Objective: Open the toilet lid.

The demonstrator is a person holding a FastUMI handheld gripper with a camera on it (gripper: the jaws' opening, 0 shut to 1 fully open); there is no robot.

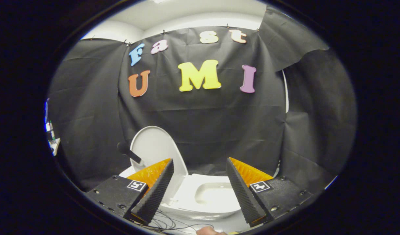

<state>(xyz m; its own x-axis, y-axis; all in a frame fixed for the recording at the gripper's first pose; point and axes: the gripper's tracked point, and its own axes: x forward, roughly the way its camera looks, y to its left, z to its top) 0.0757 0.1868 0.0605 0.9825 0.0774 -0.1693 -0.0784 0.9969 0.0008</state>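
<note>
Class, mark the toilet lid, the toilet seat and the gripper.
toilet lid (154,147), gripper view: raised lid's inner face.
toilet seat (190,188), gripper view: seat's rim beside the bowl.
gripper (200,169), gripper view: open gap between fingertips.

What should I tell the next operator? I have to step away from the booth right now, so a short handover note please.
Gripper: open, fingers apart, holding nothing.
Toilet lid: raised, standing upright beyond the left finger, against the black cloth wall.
Toilet seat: down, bowl showing between and just ahead of the fingers.
Dark handle sticks out beside the lid.
Done: lid looks open.
Left: probably just back the gripper away.
</note>
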